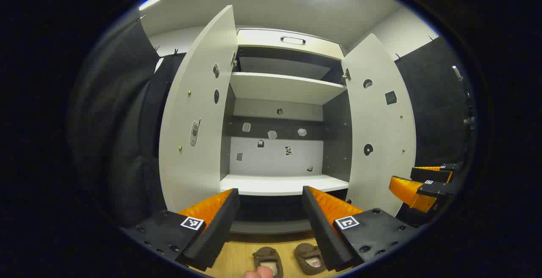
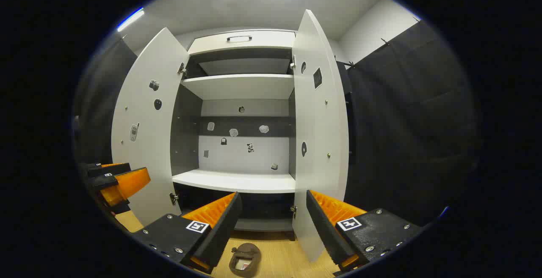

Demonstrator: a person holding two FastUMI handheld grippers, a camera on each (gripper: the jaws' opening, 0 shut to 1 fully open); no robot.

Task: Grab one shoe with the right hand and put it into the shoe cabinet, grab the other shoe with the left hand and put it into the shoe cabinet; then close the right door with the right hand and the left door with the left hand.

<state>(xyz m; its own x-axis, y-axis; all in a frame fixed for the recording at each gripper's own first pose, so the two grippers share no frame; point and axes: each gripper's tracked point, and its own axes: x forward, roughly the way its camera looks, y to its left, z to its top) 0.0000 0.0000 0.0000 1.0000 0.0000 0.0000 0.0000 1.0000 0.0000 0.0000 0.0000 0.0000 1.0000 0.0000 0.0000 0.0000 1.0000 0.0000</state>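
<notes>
Both grippers (image 1: 270,210) (image 2: 273,214) open before shoe cabinet (image 1: 281,87)

Two shoes (image 1: 290,260) lie on the floor before the open shoe cabinet (image 1: 283,113).

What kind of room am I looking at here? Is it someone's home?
Probably a mock-up booth, not a real home: black cloth hangs on the walls around a white shoe cabinet with both doors open, and two brown shoes lie on the wood floor before it.
</notes>
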